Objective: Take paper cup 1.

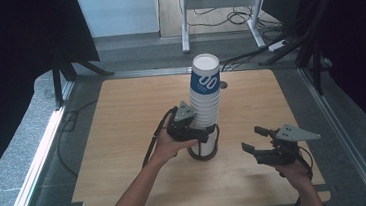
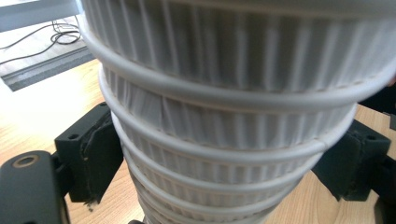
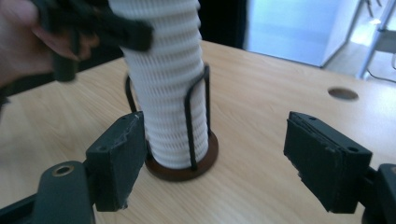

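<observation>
Right gripper [image 1: 255,140] hovering near the table's [image 1: 124,138] front edge, jaws spread with nothing between. Further in, left gripper [image 1: 205,133] pinching the cup stack [image 1: 205,98] low down. Stack standing upright in a wire holder [image 3: 198,140] mid-table.

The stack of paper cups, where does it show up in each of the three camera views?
High view: stack of paper cups stands centre, in the wire holder.
Left gripper view: stack spans the frame between the jaws.
Right gripper view: stack upper left of centre.
Shared landmark: wooden table.
</observation>
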